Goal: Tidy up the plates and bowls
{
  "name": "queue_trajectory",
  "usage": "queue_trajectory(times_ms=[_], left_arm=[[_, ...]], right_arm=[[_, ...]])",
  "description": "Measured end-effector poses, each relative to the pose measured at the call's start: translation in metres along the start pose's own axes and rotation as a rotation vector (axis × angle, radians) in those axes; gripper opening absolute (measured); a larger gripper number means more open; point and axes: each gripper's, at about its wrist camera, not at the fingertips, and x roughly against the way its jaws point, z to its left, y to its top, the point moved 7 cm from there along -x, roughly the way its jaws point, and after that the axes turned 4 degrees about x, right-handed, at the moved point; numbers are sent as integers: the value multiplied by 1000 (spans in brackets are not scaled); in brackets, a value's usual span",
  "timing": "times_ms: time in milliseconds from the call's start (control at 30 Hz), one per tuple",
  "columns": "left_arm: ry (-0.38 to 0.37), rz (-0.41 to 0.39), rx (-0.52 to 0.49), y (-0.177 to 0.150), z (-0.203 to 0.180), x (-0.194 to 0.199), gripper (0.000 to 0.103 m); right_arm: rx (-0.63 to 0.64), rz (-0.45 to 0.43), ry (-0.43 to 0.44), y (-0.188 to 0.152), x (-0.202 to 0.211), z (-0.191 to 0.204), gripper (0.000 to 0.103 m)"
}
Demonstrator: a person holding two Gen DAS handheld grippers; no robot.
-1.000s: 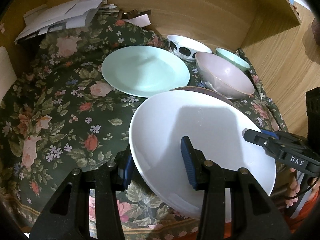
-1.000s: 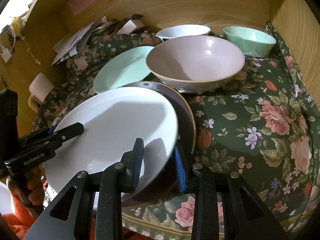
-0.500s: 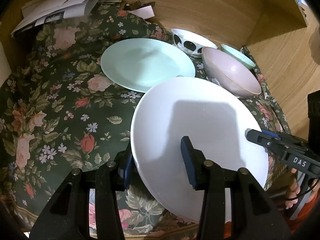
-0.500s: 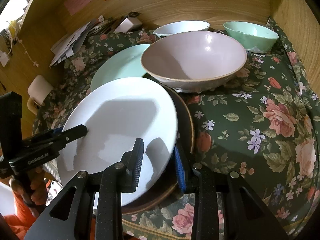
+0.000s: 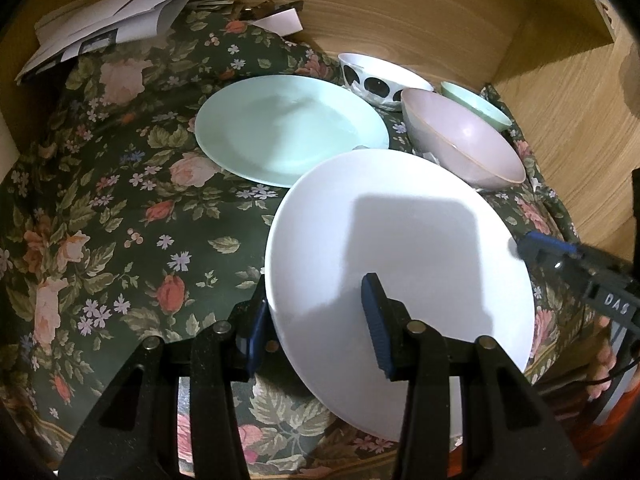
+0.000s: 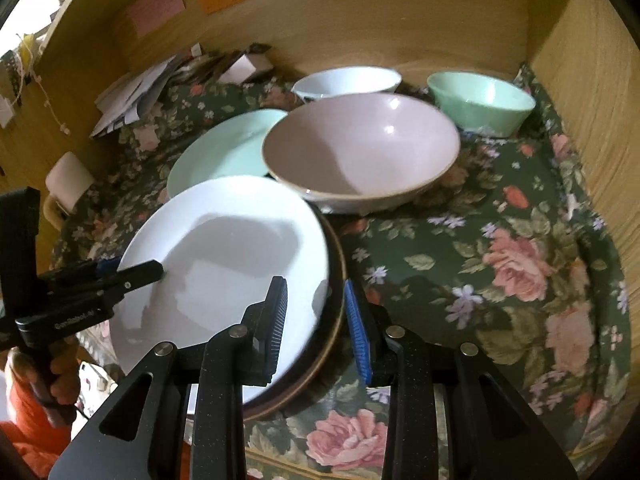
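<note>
A big round white plate is held at its near rim by the left gripper, in the lower middle of the left wrist view. One blue pad is seen on top of the plate and the other at its edge, so the jaws are closed on it. The plate is tilted and raised off the dark green flowered cloth.

In the right wrist view, the right gripper is closed over the right edge of a round brown plate, and the white plate's rim is probably pinched with it; that part is blurred. The brown plate lies under the white one.

Above these in the frame, a flat pale green plate is laid on the cloth. To its right a wide pink bowl is set. Behind it a white bowl with black spots and a small green bowl are seen. White papers are piled in the upper left corner.
</note>
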Motion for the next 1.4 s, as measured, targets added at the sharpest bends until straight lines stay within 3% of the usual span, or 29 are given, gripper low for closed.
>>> queue_trajectory(times_ms=[133, 300, 467, 633, 767, 867, 1133, 1400], left_arm=[[3, -2, -7, 0, 1, 0, 43], [24, -52, -13, 8, 3, 12, 44], [66, -101, -1, 25, 16, 27, 46], [108, -159, 27, 48, 33, 42, 55], [165, -207, 18, 67, 45, 52, 61], [180, -227, 20, 78, 50, 54, 69], [201, -201, 51, 101, 68, 38, 72], [215, -139, 67, 113, 82, 10, 72]], right_arm=[[8, -29, -7, 10, 9, -3, 29], [25, -72, 2, 27, 17, 2, 39], [66, -112, 12, 51, 20, 10, 40], [86, -141, 35, 76, 19, 17, 48], [125, -140, 37, 96, 10, 24, 48], [149, -123, 46, 108, -2, 29, 49], [211, -38, 46, 136, -49, 38, 49], [270, 118, 47, 152, -109, 42, 49]])
